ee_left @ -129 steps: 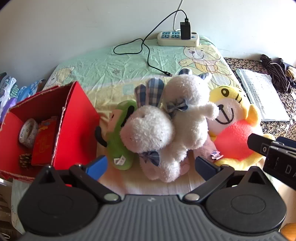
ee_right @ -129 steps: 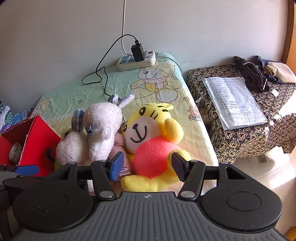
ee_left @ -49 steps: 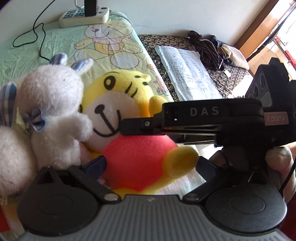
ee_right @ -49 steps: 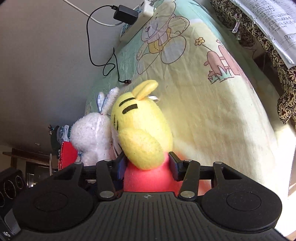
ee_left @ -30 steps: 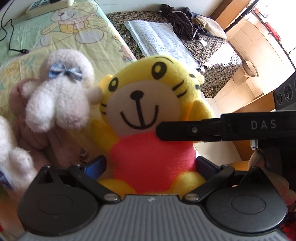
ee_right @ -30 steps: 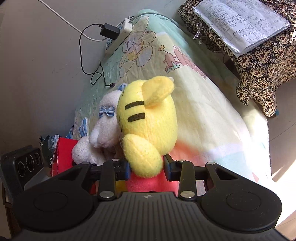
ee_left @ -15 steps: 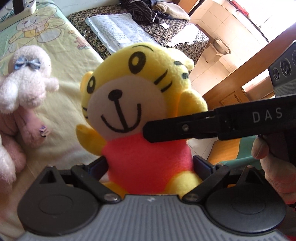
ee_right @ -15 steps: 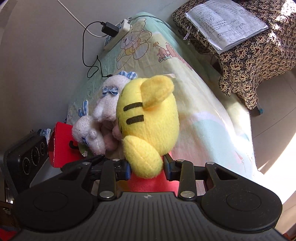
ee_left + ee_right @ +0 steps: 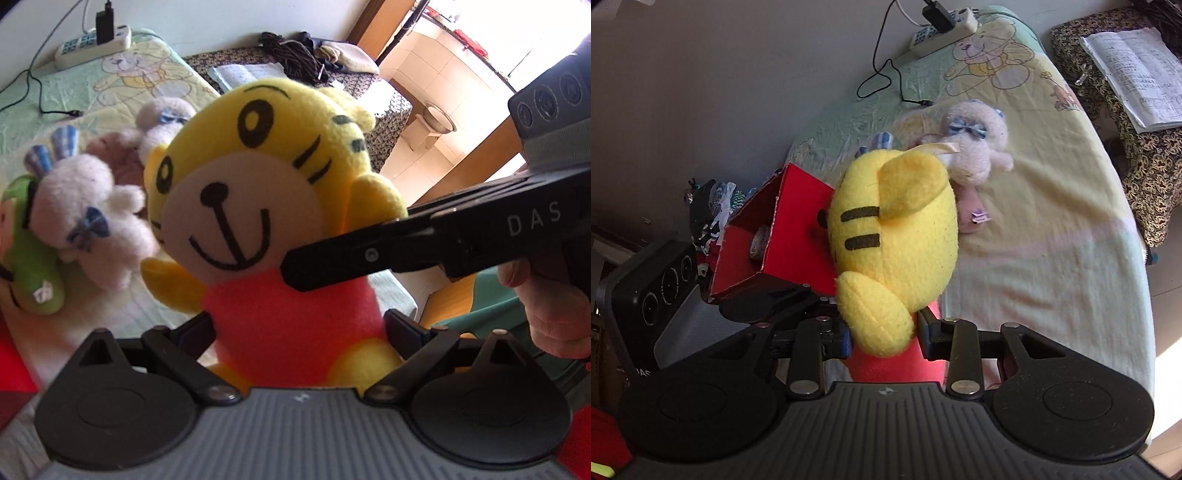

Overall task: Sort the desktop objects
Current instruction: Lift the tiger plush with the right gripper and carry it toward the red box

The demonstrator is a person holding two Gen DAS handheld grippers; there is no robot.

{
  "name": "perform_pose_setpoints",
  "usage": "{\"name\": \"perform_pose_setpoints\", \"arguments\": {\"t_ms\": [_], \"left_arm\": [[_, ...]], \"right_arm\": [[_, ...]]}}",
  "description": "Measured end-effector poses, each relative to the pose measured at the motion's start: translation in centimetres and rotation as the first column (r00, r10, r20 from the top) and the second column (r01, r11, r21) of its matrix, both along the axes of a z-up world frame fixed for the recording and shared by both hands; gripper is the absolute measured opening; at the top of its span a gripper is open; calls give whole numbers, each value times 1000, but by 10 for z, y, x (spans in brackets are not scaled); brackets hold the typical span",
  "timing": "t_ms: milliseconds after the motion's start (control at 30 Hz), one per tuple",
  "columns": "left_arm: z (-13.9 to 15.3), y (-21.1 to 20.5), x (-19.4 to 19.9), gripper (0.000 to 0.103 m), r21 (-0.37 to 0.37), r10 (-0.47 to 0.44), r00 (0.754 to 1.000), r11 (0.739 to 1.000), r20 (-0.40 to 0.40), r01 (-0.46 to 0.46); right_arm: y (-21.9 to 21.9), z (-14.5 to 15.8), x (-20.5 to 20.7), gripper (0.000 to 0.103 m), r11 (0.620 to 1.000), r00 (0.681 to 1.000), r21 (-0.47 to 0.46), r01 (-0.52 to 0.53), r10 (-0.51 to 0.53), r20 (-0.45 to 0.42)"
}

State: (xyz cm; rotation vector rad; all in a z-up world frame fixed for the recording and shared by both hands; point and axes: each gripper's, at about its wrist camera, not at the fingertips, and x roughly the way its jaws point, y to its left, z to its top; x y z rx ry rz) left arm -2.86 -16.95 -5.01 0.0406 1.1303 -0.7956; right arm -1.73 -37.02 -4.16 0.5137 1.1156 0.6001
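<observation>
- Right gripper (image 9: 882, 334): both fingers pressed into the red torso of the yellow tiger plush (image 9: 894, 236), clamped from either side; the toy is off the bed, its head upright above the jaws.
- Same gripper seen from the left wrist view (image 9: 295, 269): a black finger marked "DAS" crosses the plush (image 9: 258, 192) at the neck, a hand (image 9: 546, 302) behind it on the handle.
- Left gripper (image 9: 299, 328): fingers stand wide, one on each side of the plush's red body. Both sit close against the fabric; whether they press it, cannot tell.
- Plush faces the left wrist camera, smiling face and striped ear in full view.
- Red cardboard box (image 9: 783, 236): just behind the plush on the left of the right wrist view, open-topped, a roll of tape (image 9: 759, 242) inside.
- White bunny plush (image 9: 88, 206) with blue bow lies on the bed beside a green plush (image 9: 33, 273); a pale pink plush (image 9: 971, 155) lies further back.
- Bedsheet (image 9: 1052, 240): pale green-yellow with cartoon bear print.
- Power strip (image 9: 92, 42) with a black charger plugged in, at the far end of the bed by the wall.
- Side table with patterned cloth (image 9: 1145, 155) holds an open notebook (image 9: 1134, 74).
</observation>
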Motion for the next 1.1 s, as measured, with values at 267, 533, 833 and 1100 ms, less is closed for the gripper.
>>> {"name": "perform_pose_setpoints", "arguments": {"t_ms": [267, 533, 833, 1100], "left_arm": [[50, 110, -7, 95, -54, 115, 985, 993, 132, -109], [74, 205, 18, 95, -78, 211, 951, 977, 226, -199], [34, 259, 63, 95, -46, 270, 951, 963, 149, -266], [-1, 276, 83, 97, -79, 318, 946, 947, 64, -313]], "right_arm": [[98, 46, 8, 35, 996, 988, 32, -88, 83, 132], [187, 71, 30, 35, 994, 967, 4, -109, 105, 233], [270, 48, 62, 35, 979, 964, -173, -108, 146, 223], [300, 22, 83, 35, 942, 977, -316, -112, 162, 138]]}}
